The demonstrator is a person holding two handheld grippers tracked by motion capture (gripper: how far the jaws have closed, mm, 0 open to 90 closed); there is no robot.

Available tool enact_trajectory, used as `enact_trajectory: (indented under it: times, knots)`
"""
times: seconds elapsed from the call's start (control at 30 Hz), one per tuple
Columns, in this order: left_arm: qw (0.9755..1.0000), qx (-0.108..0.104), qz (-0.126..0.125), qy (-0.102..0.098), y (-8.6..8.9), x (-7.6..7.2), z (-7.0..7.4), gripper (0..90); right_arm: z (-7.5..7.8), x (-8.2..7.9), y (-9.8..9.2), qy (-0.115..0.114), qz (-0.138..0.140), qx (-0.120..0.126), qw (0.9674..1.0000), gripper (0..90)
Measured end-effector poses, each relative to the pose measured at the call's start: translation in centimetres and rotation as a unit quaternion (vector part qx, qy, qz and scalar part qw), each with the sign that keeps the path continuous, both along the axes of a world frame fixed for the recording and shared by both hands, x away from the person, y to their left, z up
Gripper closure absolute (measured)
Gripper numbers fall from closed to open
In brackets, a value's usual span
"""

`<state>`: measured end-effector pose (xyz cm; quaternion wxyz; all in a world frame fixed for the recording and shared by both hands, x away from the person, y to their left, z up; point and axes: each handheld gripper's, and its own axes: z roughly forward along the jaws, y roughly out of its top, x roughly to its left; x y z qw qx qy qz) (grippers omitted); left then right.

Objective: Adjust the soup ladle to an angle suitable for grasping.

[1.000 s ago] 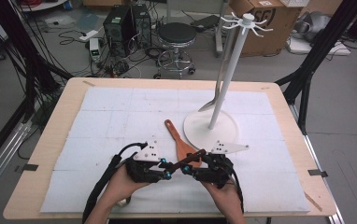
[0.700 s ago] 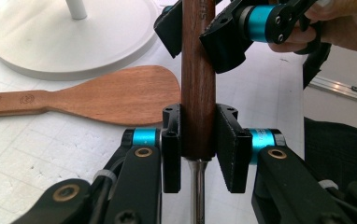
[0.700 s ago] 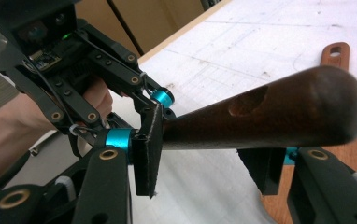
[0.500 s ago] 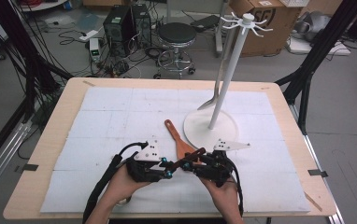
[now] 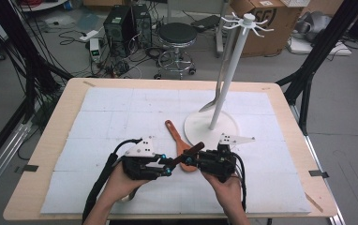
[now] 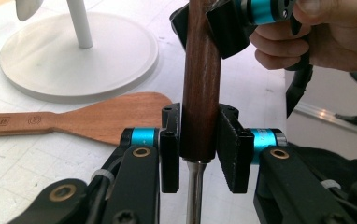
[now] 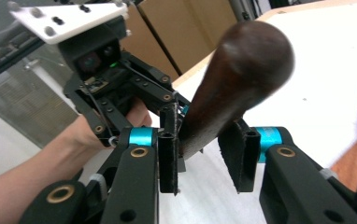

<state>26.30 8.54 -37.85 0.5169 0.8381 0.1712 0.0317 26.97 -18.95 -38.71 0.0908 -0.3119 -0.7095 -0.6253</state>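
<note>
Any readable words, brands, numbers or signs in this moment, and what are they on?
Wooden spatula, handle: a stamped mark in the left gripper view, too blurred to read.
Cardboard box on the floor behind the table: dark printed letters in the high view, partly hidden by the white stand, not readable.
Nothing else carries legible text.

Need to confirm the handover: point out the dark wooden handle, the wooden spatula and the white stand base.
dark wooden handle (image 6: 201,93), left gripper view, mid-shaft.
wooden spatula (image 6: 116,116), left gripper view, blade.
white stand base (image 5: 196,129), high view, bare disc.
</note>
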Motion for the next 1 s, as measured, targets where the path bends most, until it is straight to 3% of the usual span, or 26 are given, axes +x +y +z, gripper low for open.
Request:
enact_trajectory:
  times: [0.13, 0.3, 0.53, 0.77, 1.0]
  knots:
    - [1.0, 0.003, 0.003, 0.005, 0.4, 0.1, 0.0, 68.4, 1.1, 0.1, -0.2, -0.007, 0.007, 0.014, 0.9999, 73.0]
    - [0.9999, -0.013, 0.003, 0.008, 0.6, 0.2, 0.2, 67.7, 2.8, 0.3, -0.3, -0.036, 0.001, -0.004, 0.9994, 73.1]
    - [0.9994, -0.026, -0.009, 0.02, 0.6, 0.3, 0.2, 65.6, 4.6, 0.6, -0.2, -0.055, 0.005, -0.013, 0.9984, 73.1]
    - [0.9987, -0.037, -0.02, 0.03, 0.5, 0.3, 0.1, 65.1, 5.9, 1.0, 0.0, -0.066, 0.011, -0.006, 0.9977, 73.1]
    - [0.9981, -0.032, -0.036, 0.038, 0.0, 0.4, -0.2, 67.6, 6.6, 1.1, 0.3, -0.074, 0.018, -0.003, 0.9971, 73.3]
